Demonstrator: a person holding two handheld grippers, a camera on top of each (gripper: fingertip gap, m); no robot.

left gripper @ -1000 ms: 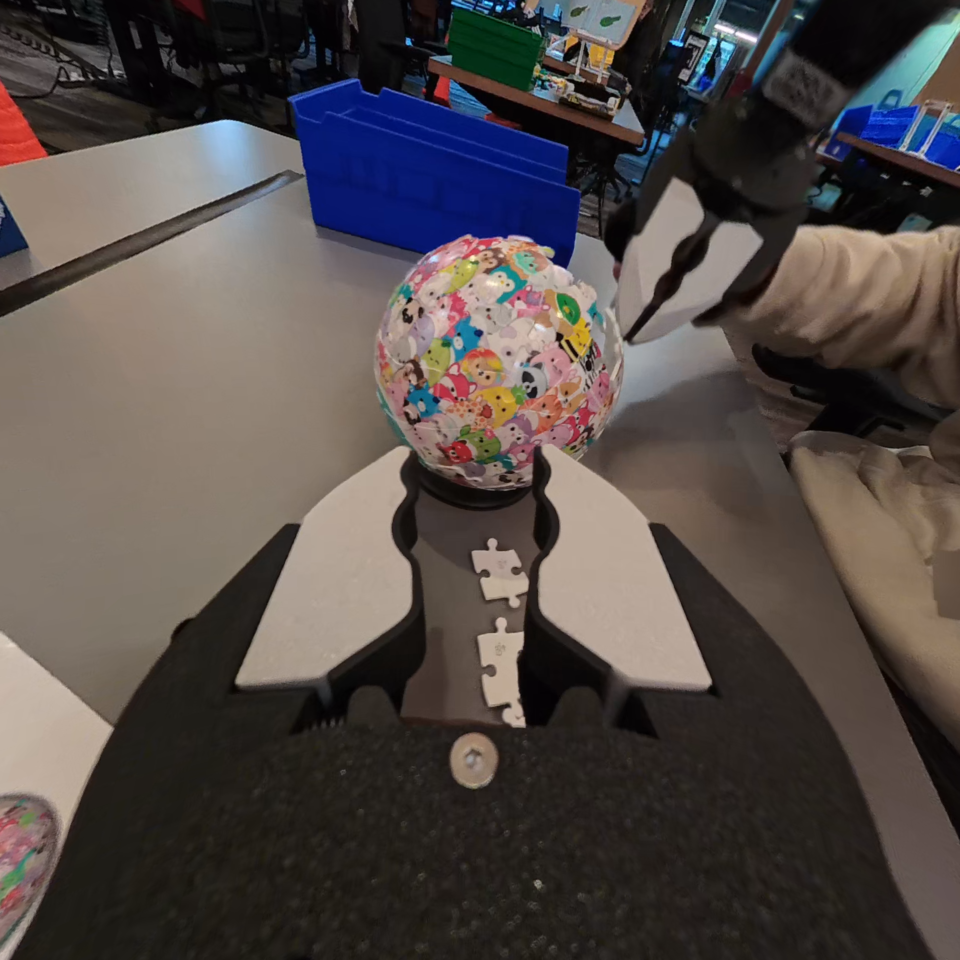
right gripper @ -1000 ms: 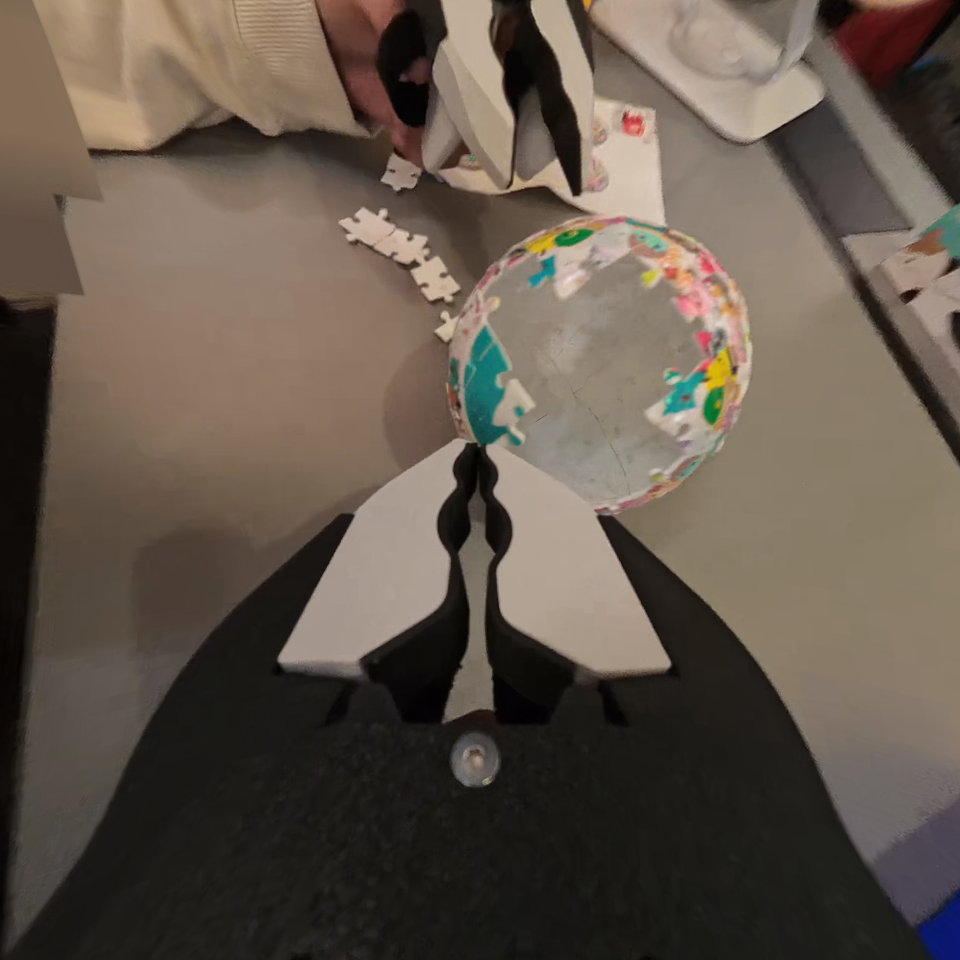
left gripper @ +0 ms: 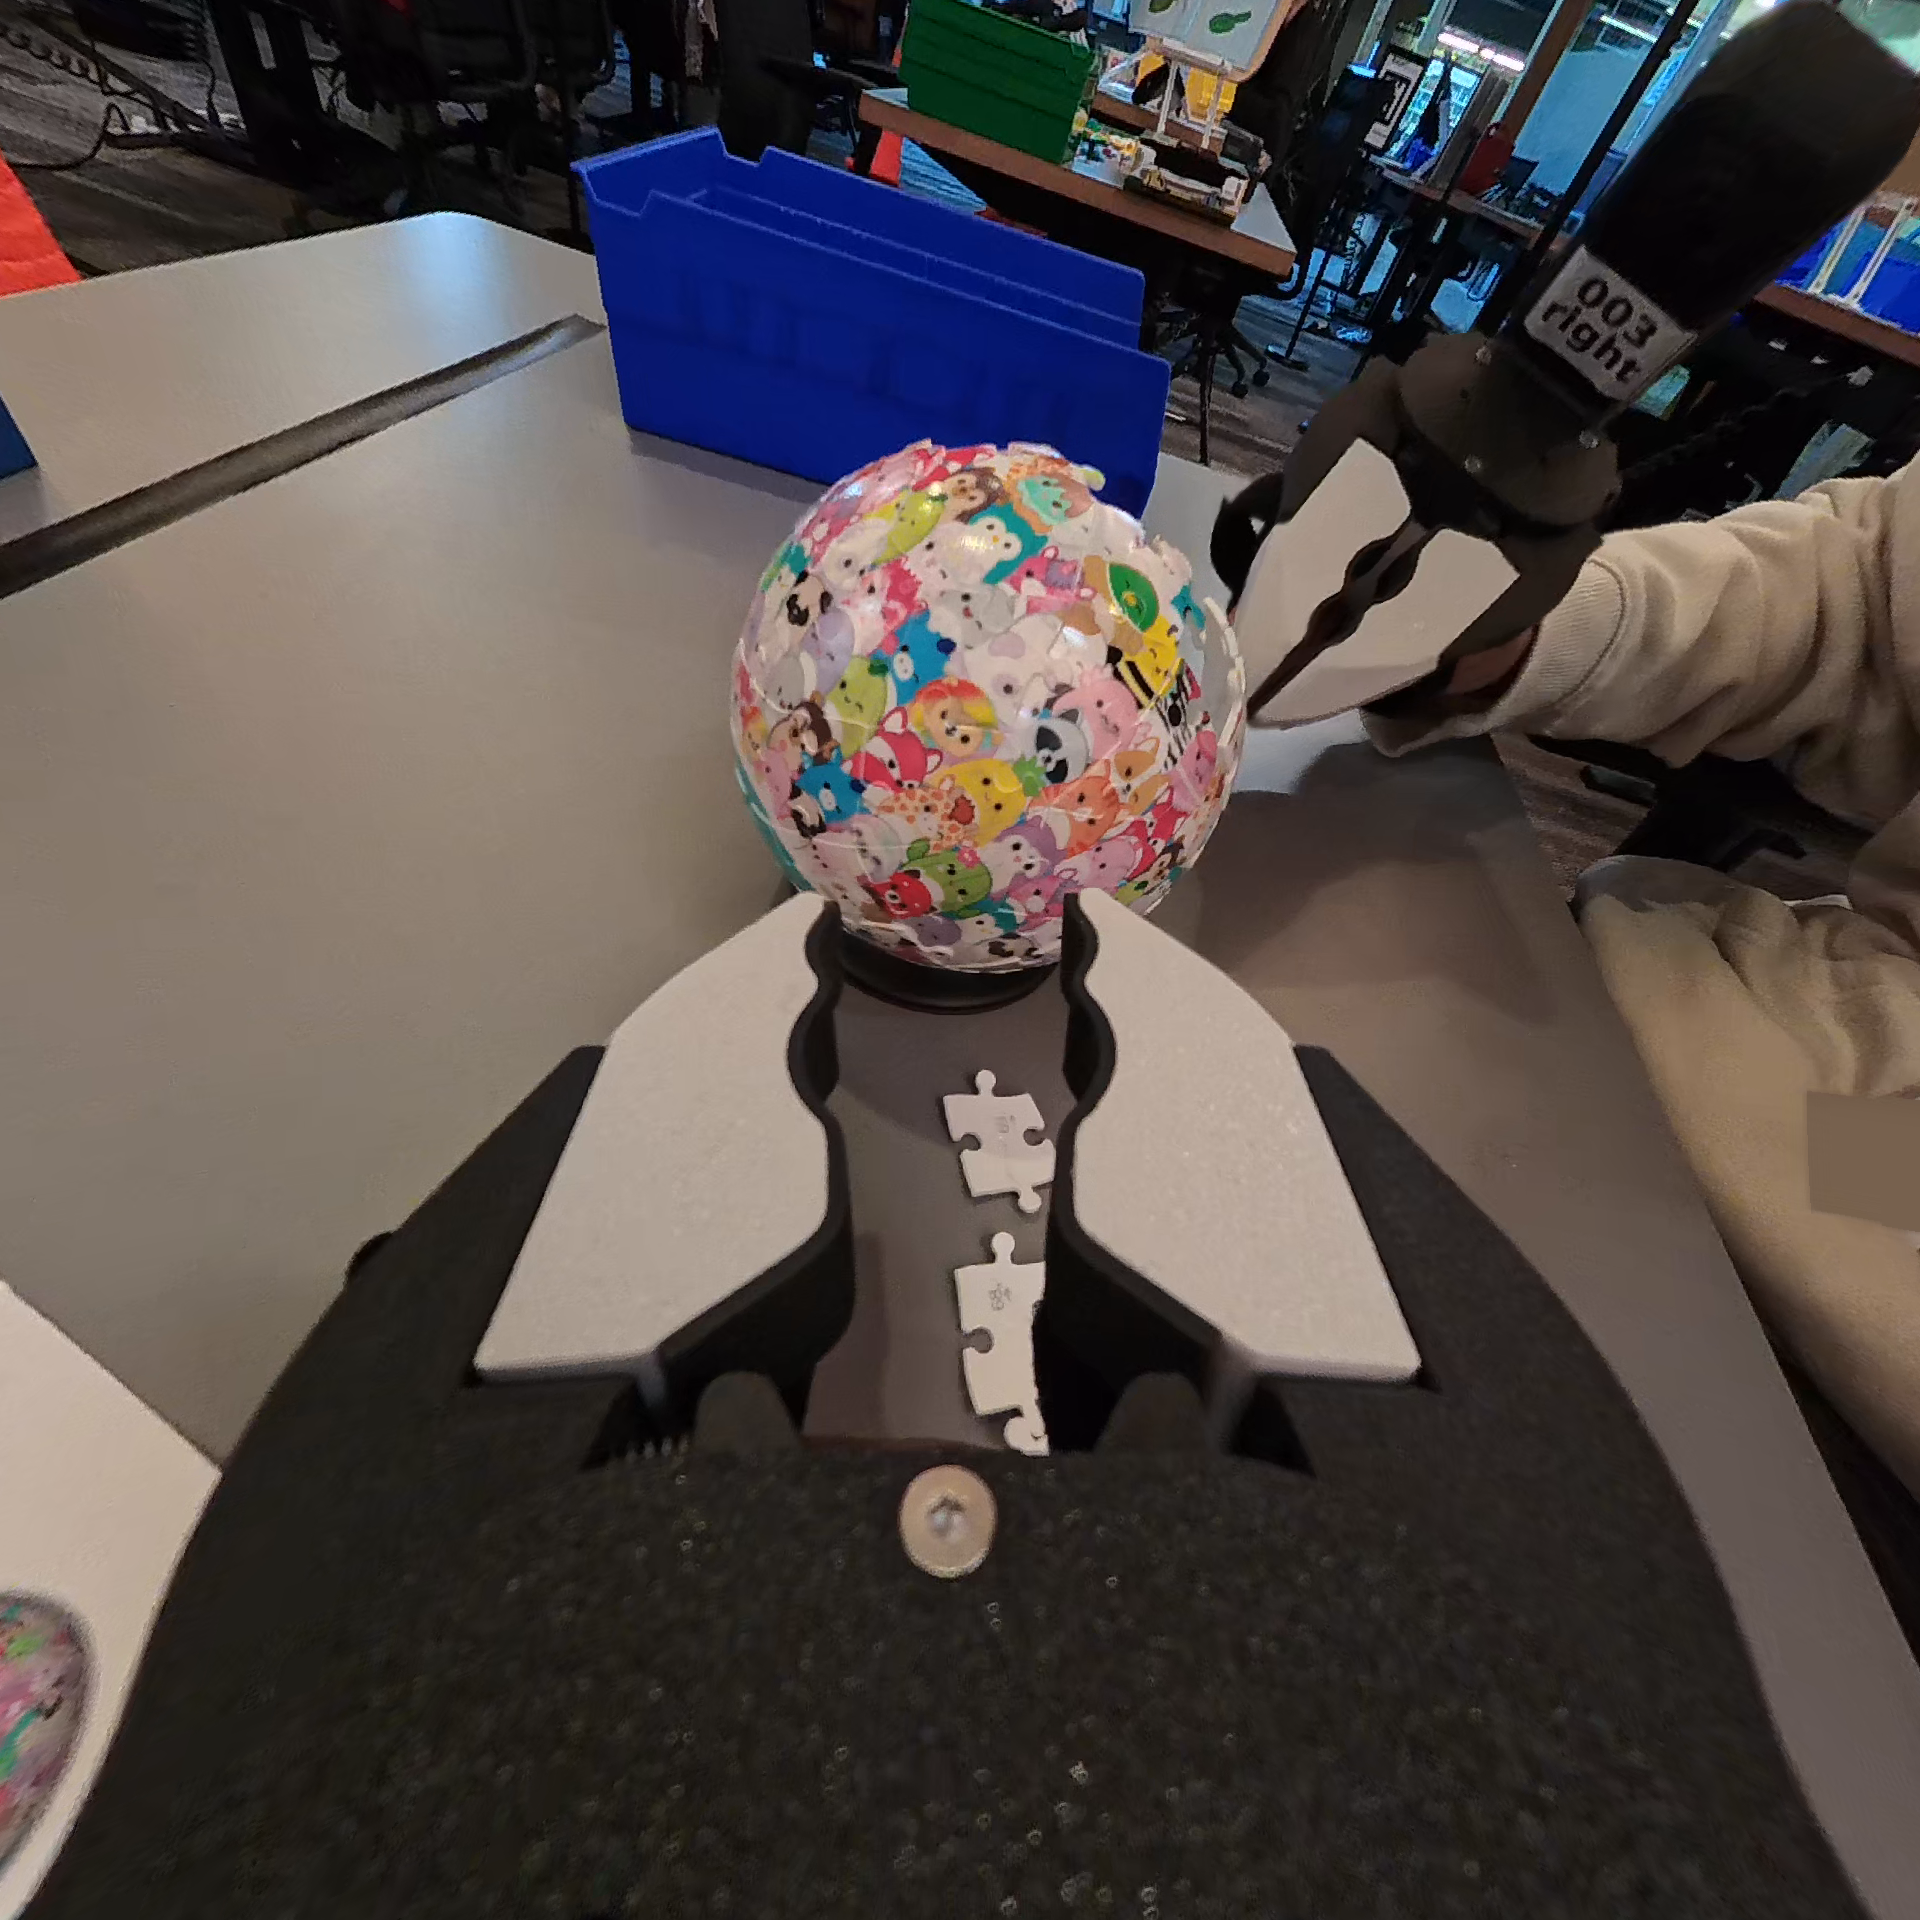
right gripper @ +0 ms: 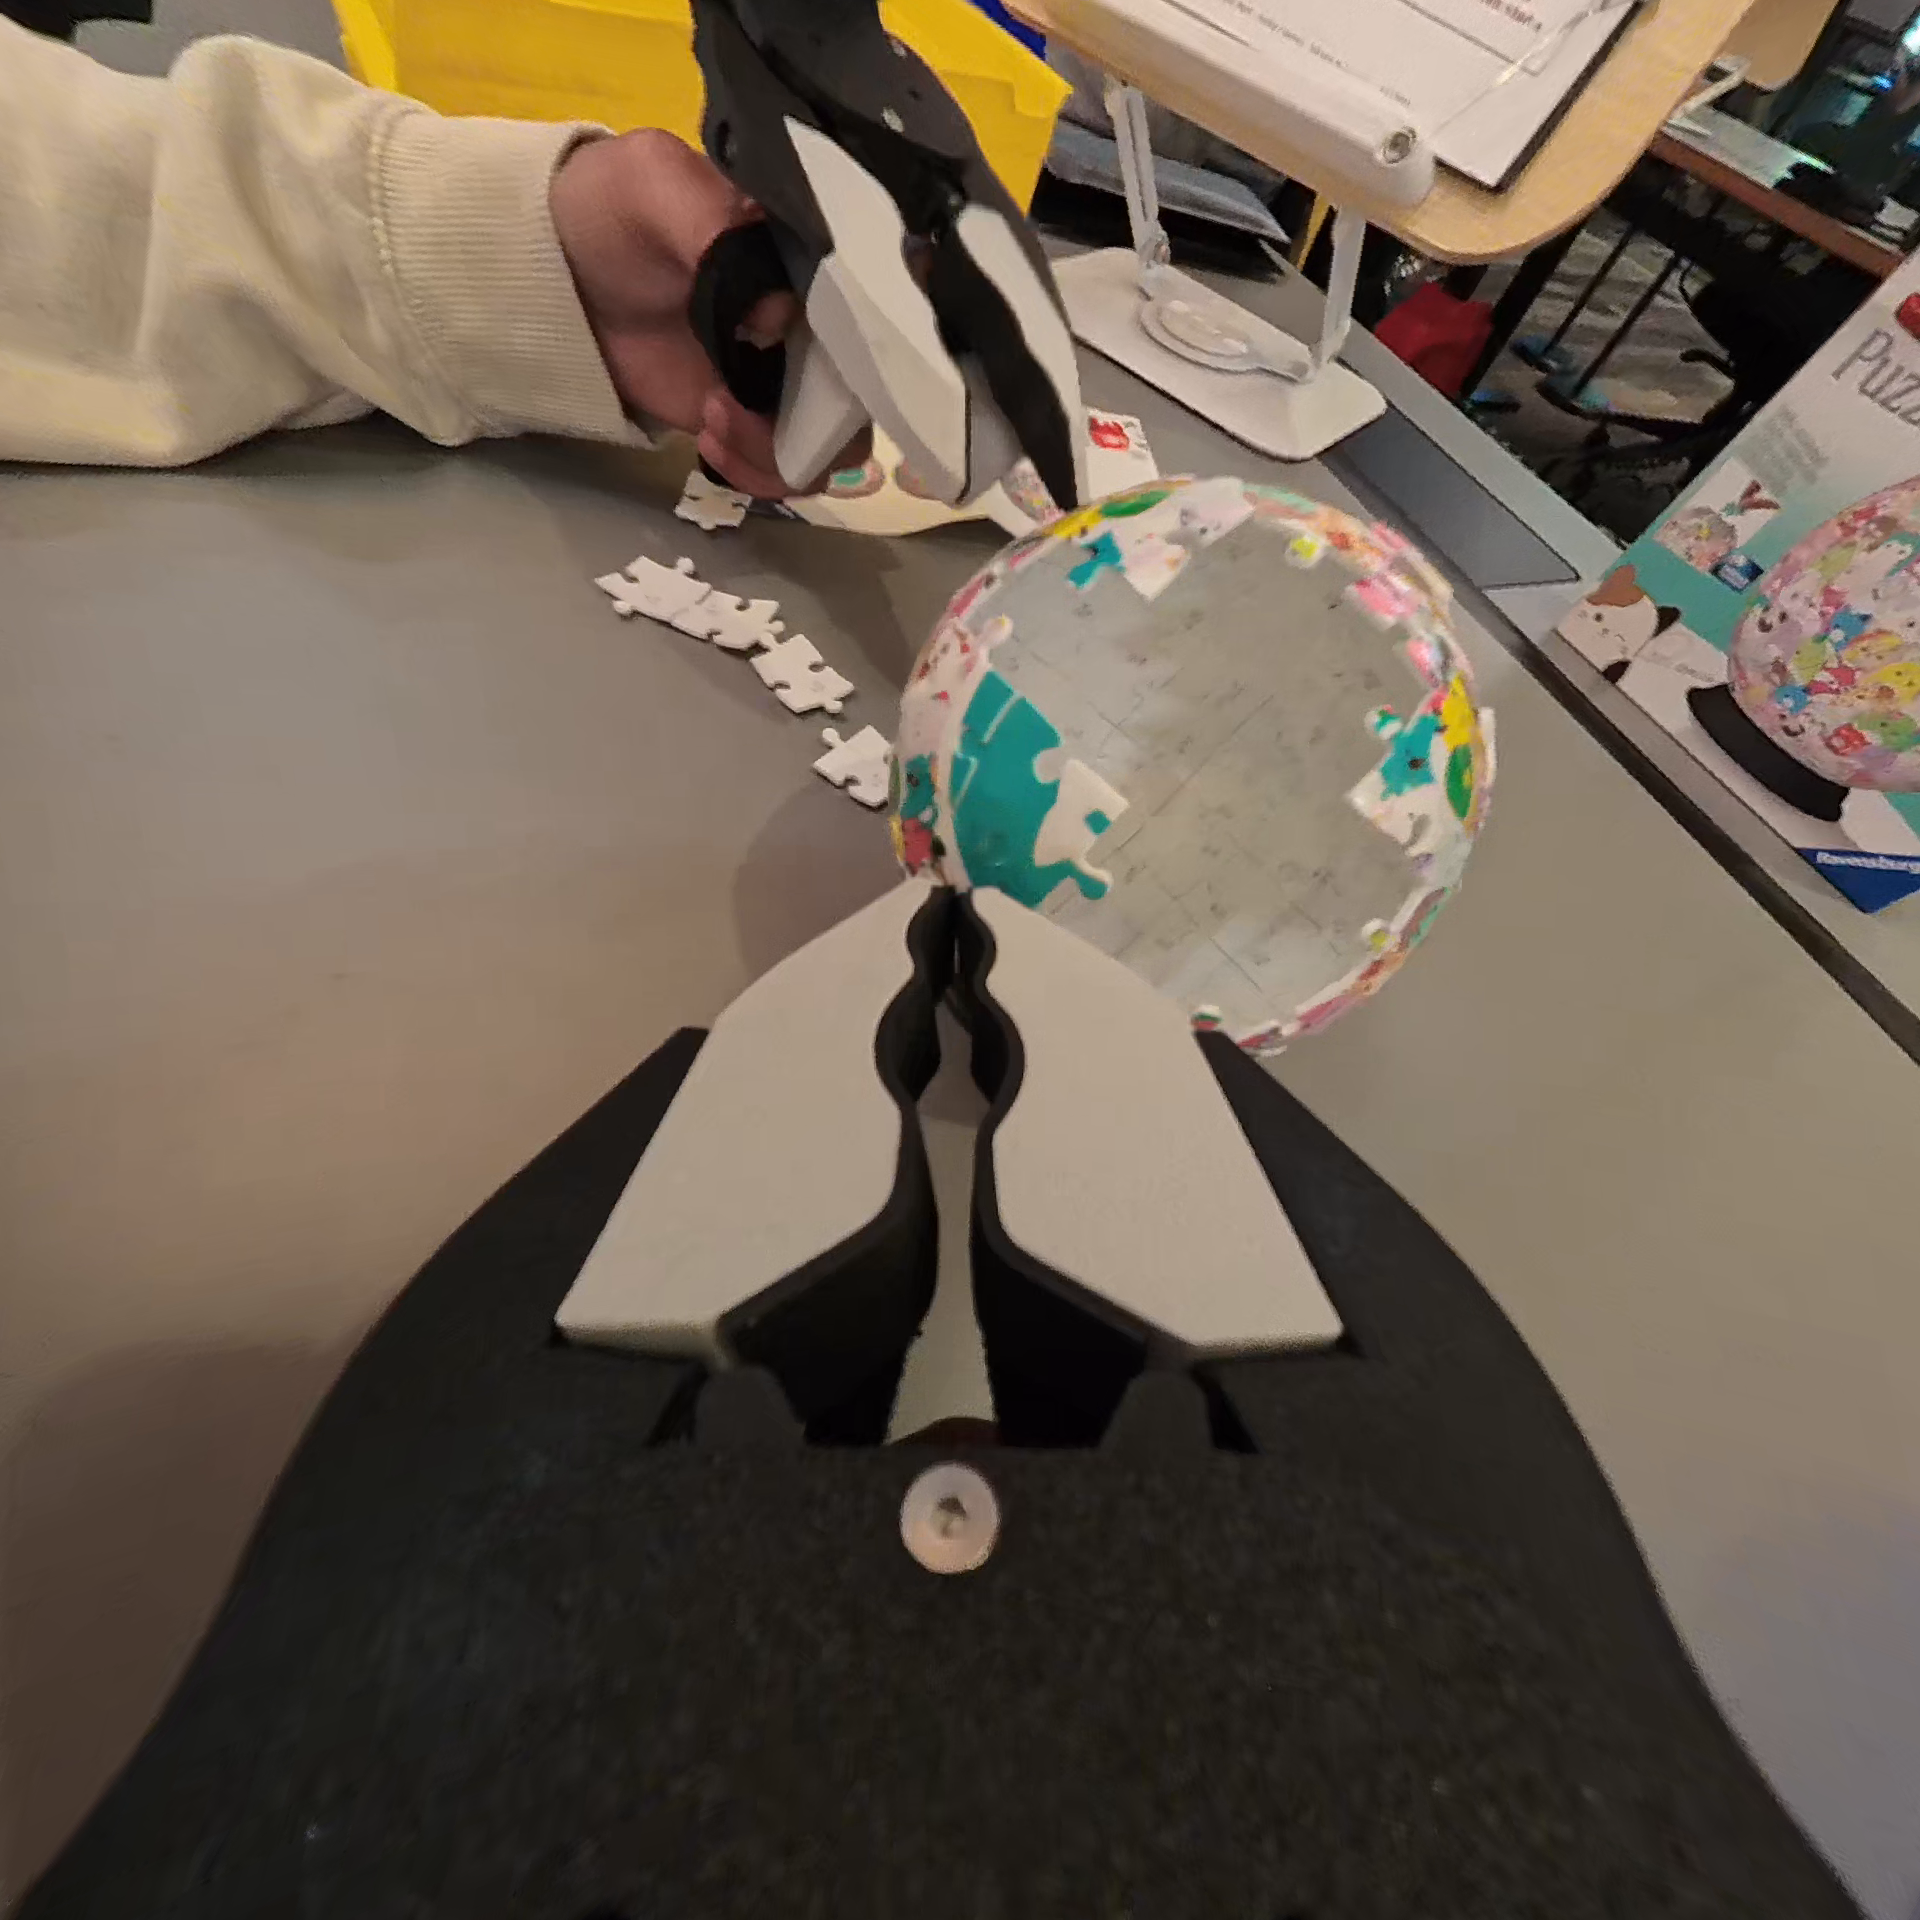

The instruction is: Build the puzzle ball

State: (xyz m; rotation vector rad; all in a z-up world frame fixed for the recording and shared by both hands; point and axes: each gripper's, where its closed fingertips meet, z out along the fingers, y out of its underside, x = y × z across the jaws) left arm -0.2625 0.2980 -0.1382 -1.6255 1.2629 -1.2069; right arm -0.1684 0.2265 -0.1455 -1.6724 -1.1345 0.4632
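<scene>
Left wrist view shows the puzzle ball (left gripper: pixel 987 707) sitting on the grey worktop (left gripper: pixel 364 727), right at the tips of the wide left hand-held gripper (left gripper: pixel 943 914), while the right hand-held gripper (right gripper: pixel 954 906) is pinched together beside it.

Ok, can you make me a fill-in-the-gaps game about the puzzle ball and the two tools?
1. The left tool is open around the black ___ under the puzzle ball.
2. The right tool is ___.
3. The loose puzzle pieces lie with their ___ side up.
4. The bin behind the ball is ___.

Missing words: stand; shut; white; blue
</scene>
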